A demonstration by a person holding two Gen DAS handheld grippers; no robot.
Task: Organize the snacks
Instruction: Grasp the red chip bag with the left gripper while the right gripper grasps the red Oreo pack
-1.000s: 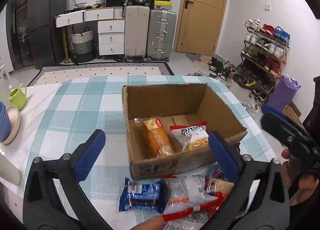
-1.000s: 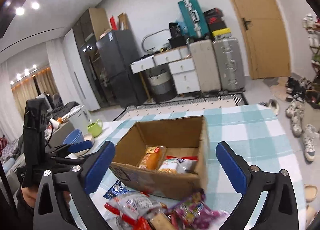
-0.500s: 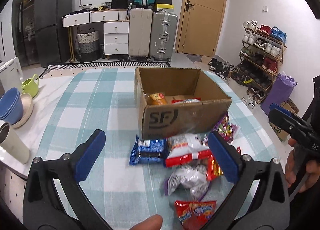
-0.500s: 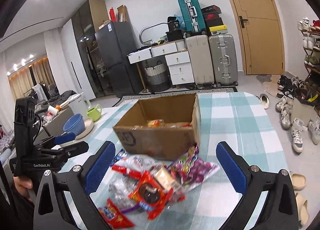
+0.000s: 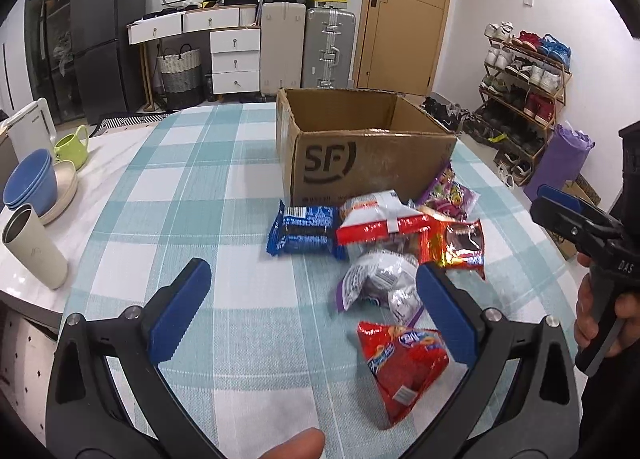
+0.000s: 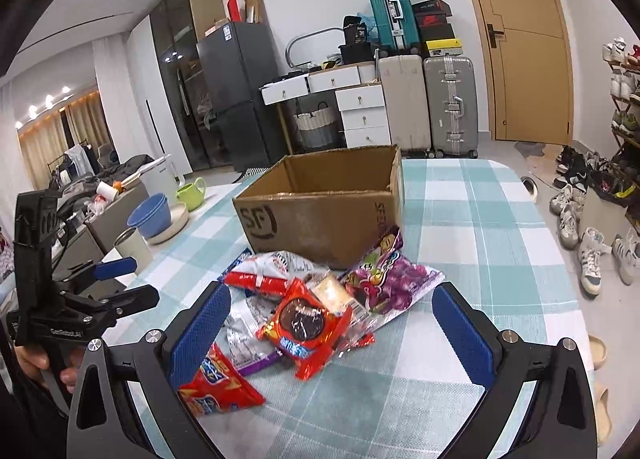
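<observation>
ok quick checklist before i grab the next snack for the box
1. Left gripper open and empty: ok, its fingers are spread with nothing between them.
2. Right gripper open and empty: ok, it hangs over the snack pile.
3. Box upright with open top: ok.
4. Room left in the box: cannot tell, neither view shows its floor.
5. A snack free to pick: ok, the red bag lies apart at the near edge of the pile, and the blue pack lies at the left edge.
6. Path to the box unobstructed: ok, the cup and bowls stand far to the left.
</observation>
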